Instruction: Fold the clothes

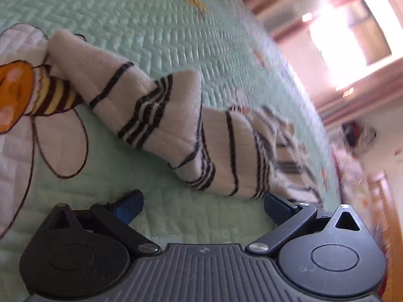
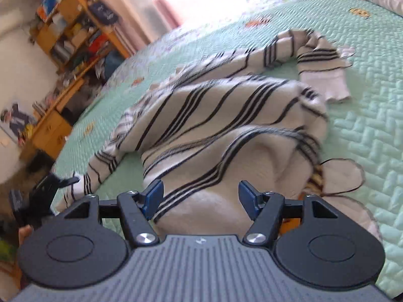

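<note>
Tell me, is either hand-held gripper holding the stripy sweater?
No. Both the left hand-held gripper and the right hand-held gripper are open; the striped sweater lies loose on the green quilt.

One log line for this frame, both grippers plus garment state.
left gripper: open, by sleeve | right gripper: open, over sweater | sweater: bunched on quilt, unfolded

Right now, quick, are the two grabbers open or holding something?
Left gripper: open, holding nothing.
Right gripper: open, striped sweater between its fingers, not pinched.
</note>
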`<action>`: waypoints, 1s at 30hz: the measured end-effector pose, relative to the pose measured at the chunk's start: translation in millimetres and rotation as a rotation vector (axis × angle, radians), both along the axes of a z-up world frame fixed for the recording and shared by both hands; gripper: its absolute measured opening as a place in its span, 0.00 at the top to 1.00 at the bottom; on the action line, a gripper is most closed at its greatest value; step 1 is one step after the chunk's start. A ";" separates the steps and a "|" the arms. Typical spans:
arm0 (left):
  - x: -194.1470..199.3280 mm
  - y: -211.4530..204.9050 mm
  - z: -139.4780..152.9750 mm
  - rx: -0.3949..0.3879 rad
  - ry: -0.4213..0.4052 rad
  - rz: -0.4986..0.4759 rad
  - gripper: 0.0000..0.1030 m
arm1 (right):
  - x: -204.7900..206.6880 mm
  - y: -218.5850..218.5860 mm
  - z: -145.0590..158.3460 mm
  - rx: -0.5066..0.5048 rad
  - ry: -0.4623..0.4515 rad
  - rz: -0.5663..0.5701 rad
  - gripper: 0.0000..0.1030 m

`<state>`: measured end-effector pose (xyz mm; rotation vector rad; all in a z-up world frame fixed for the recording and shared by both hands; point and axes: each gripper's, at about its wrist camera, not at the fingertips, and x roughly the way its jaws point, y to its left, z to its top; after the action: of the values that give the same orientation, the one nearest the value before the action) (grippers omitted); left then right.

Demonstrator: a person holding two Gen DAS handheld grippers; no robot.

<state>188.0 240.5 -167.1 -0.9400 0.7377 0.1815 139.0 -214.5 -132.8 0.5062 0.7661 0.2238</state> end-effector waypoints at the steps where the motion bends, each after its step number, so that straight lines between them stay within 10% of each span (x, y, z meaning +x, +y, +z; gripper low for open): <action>1: -1.1 2.2 -1.3 -0.018 0.007 0.025 0.01 | -0.1 0.1 -0.8 0.006 -0.013 0.003 0.35; 14: 8.3 -4.5 -38.8 -0.317 -0.066 0.099 0.01 | -0.6 -5.4 -37.8 0.101 -0.005 0.065 0.33; 24: 79.1 -7.3 -29.2 -0.133 -0.118 0.139 0.04 | -1.3 -16.6 -48.6 0.157 -0.022 0.076 0.33; 25: 88.9 -6.7 -26.8 -0.096 -0.088 0.138 0.18 | -1.5 -14.7 -47.9 0.141 -0.026 0.083 0.33; 26: 99.1 -6.3 -24.1 -0.054 -0.052 0.134 0.72 | -1.5 -12.4 -46.8 0.124 -0.030 0.088 0.33; 27: 110.6 -3.0 -22.9 -0.023 0.003 0.118 0.87 | -1.6 -10.1 -45.7 0.107 -0.035 0.094 0.33; 30: 131.5 9.0 -11.5 0.035 0.043 0.093 0.87 | -1.8 -1.9 -42.1 0.042 -0.048 0.115 0.32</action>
<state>319.5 249.5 -178.5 -0.9402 0.7288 0.2959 137.2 -216.4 -175.0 0.4957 0.7453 0.3581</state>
